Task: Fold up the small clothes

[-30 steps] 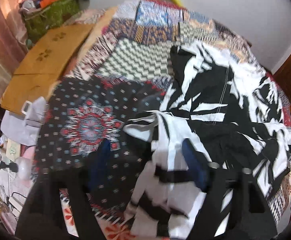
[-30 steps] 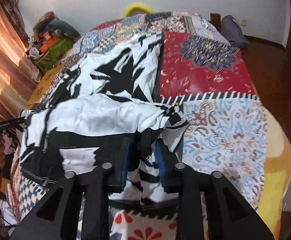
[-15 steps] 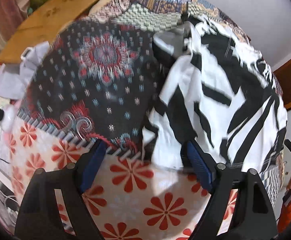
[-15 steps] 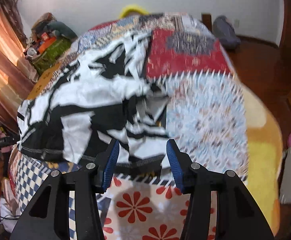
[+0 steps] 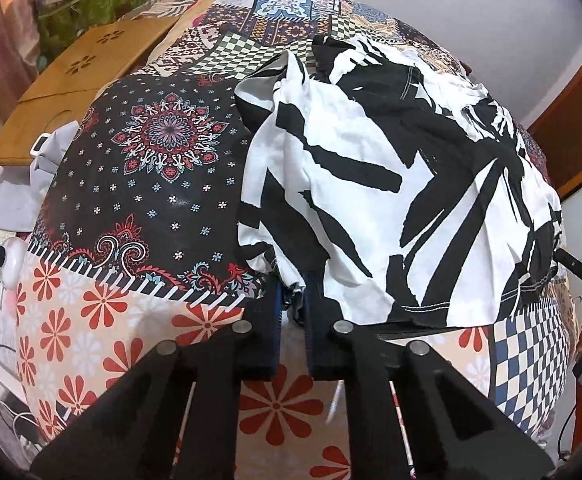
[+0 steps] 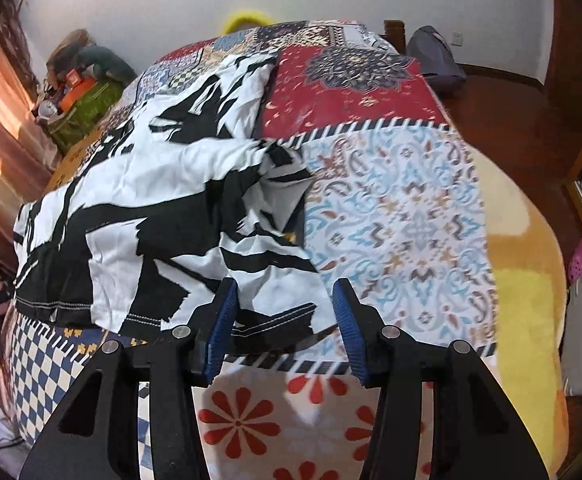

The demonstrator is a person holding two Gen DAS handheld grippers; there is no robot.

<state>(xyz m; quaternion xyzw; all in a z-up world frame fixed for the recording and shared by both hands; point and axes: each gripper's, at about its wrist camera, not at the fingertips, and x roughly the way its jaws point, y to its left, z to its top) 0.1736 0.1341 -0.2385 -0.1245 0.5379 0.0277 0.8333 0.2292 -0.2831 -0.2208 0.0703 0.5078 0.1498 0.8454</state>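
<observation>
A black-and-white patterned garment (image 5: 391, 184) lies folded over itself on the patchwork bedspread (image 5: 147, 184). My left gripper (image 5: 293, 304) is shut on the garment's near left corner, where a bunch of cloth sits between the blue pads. In the right wrist view the same garment (image 6: 163, 216) fills the left half. My right gripper (image 6: 283, 312) is open, its blue pads (image 6: 223, 320) on either side of the garment's near hem, not pinching it.
The bed's near edge with the red flower print (image 6: 251, 420) is just below both grippers. A wooden board (image 5: 75, 80) and clutter (image 5: 7, 216) lie to the left of the bed. A dark bag (image 6: 435, 56) and wooden floor are at the far right.
The right gripper has let go of the garment and opened. The left gripper was open half a second ago and has now shut on the near left corner. The garment has been pulled toward the near edge.
</observation>
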